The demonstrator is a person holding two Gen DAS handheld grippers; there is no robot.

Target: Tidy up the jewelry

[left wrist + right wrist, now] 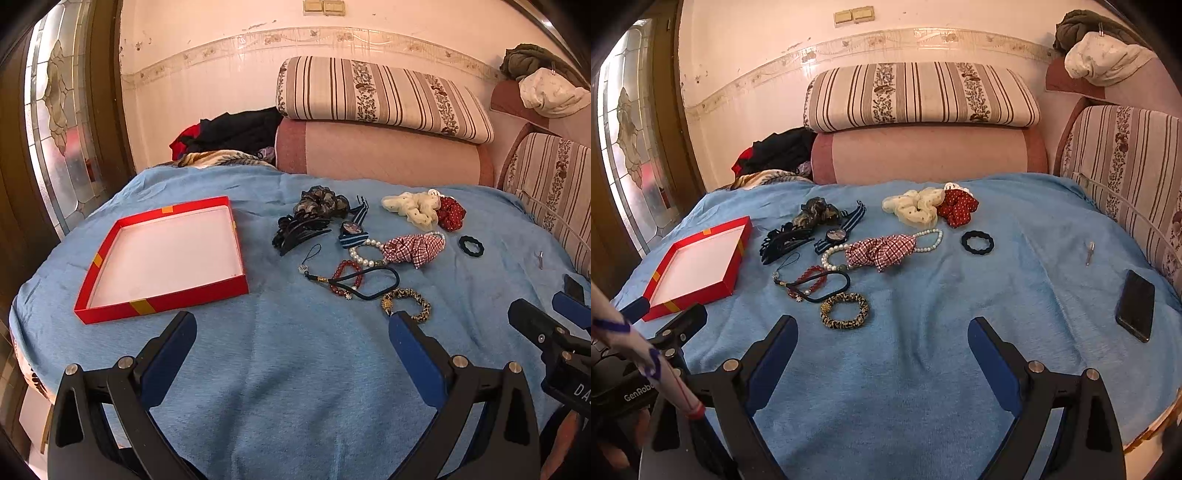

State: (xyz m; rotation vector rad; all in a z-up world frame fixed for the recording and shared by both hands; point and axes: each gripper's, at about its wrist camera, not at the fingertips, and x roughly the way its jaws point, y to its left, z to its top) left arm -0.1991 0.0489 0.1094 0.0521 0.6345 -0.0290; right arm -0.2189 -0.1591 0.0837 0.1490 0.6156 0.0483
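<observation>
An empty red box (162,297) (694,295) with a white floor lies on the blue blanket at the left. Jewelry and hair pieces lie loose to its right: a black claw clip (299,230) (785,238), a striped-band watch (352,229) (836,234), a pearl bracelet (364,254) (827,258), a red bead bracelet (347,275) (812,280), a leopard scrunchie (408,304) (844,310), a checked scrunchie (412,249) (881,251) and a black hair tie (471,246) (977,242). My left gripper (293,325) is open and empty. My right gripper (882,330) is open and empty.
A black phone (1136,304) and a small metal pin (1089,253) lie on the blanket at the right. Cream (914,206) and red dotted (958,206) scrunchies lie farther back. Striped cushions (919,96) and a pile of clothes (236,134) stand behind.
</observation>
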